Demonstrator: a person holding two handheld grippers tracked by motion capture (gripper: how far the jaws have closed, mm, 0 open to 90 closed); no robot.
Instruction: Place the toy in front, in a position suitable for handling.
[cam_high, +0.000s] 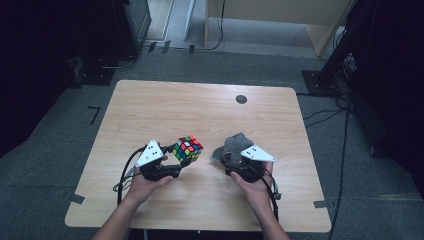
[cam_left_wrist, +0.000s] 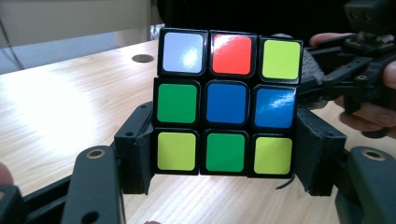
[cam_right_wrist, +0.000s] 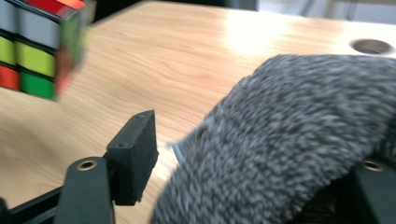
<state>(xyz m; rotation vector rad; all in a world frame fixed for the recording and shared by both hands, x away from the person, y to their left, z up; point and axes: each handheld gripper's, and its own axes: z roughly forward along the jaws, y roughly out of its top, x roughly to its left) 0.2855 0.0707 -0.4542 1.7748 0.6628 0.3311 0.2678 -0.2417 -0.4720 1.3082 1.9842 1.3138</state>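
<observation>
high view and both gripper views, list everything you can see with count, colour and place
multicoloured puzzle cube: one, black frame with coloured stickers, clamped between the left gripper's fingers above the table
fuzzy grey cloth: one, grey, draped over the right gripper
light wooden table: one, pale wood, centre
round cable hole: one, dark, far side of the table
grey carpet floor: around the table
left gripper: one, black, fingers pressed on the cube's sides
right gripper: one, black, fingers apart under the cloth
hands: two, at the near edge

The scrambled puzzle cube (cam_left_wrist: 227, 103) sits upright, clamped between the jaws of the left gripper (cam_left_wrist: 224, 158), above the table. The grey fuzzy cloth (cam_right_wrist: 299, 140) lies draped over the right gripper (cam_high: 235, 159), between its parted jaws
</observation>
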